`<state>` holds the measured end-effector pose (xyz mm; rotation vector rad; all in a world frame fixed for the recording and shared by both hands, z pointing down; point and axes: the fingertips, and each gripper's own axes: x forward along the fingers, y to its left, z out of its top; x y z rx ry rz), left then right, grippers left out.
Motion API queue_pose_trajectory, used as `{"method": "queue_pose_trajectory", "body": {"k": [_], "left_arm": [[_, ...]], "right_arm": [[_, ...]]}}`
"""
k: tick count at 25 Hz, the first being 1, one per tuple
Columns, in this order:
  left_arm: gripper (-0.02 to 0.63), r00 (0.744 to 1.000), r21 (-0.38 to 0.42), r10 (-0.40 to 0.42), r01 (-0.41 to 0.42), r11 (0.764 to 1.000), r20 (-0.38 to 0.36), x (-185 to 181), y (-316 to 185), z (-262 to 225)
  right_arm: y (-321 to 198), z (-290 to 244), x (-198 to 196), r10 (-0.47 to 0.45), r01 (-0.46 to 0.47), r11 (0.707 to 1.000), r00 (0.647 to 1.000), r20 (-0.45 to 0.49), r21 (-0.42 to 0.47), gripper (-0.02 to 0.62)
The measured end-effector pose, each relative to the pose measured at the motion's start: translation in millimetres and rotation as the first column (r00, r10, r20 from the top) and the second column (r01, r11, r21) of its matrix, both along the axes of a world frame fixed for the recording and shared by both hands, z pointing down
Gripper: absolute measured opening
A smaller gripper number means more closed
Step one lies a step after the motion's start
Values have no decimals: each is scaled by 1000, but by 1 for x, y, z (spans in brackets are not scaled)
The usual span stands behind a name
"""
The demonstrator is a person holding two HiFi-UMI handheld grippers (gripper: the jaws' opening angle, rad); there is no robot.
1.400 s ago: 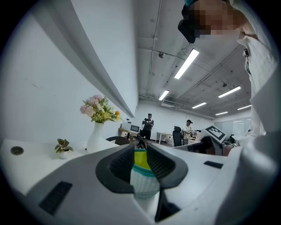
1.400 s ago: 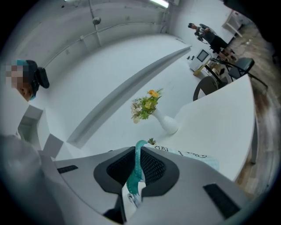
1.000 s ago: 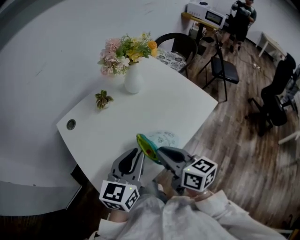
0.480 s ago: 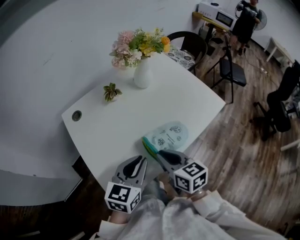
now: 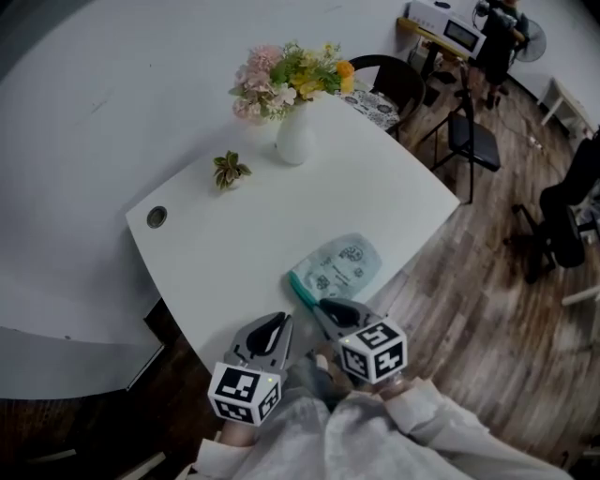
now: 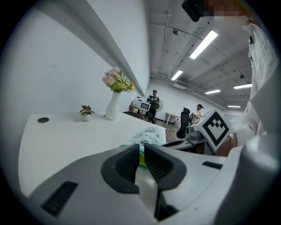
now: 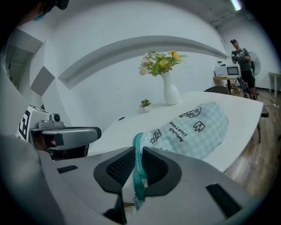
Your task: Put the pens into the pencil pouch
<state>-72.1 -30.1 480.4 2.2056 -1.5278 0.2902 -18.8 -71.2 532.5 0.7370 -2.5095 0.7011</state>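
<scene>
A white table with rounded corners stands against a plain white wall. At its far end is a white vase of pink and yellow flowers. A small potted plant sits beside the vase, and a round cable hole lies near the left corner. The floor is dark wood planking. A black chair is tucked in at the table's far end, and a folding chair stands just beyond it. Farther back, a person stands by a shelf that carries a white appliance.

The pale checked pencil pouch lies flat at the table's near edge. The right gripper is clamped on the pouch's teal rim. The left gripper is just beside it, and its jaws have just been closing to a narrow slit. A yellow-green sliver shows in that slit and seems to lie beyond the tips.
</scene>
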Motion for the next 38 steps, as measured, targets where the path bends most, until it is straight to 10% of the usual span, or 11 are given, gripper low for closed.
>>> {"method": "queue_pose_trajectory", "body": {"k": [13,25,38], "left_arm": [[29,999,7,42,-42,999,23,7,-2,-8],[15,983,85,184,-182,980,-14,25,-18,-40],[12,981,81,194,-191,978,-19,19,-23,-49]], "right_arm": [[-7,-25,15,-44,45,998,999,-9,42,75],[3,-102,22,-341,340,936,940,5,93,27],[-7,-127,11,-328,341,926,939,-102,160,18]]}}
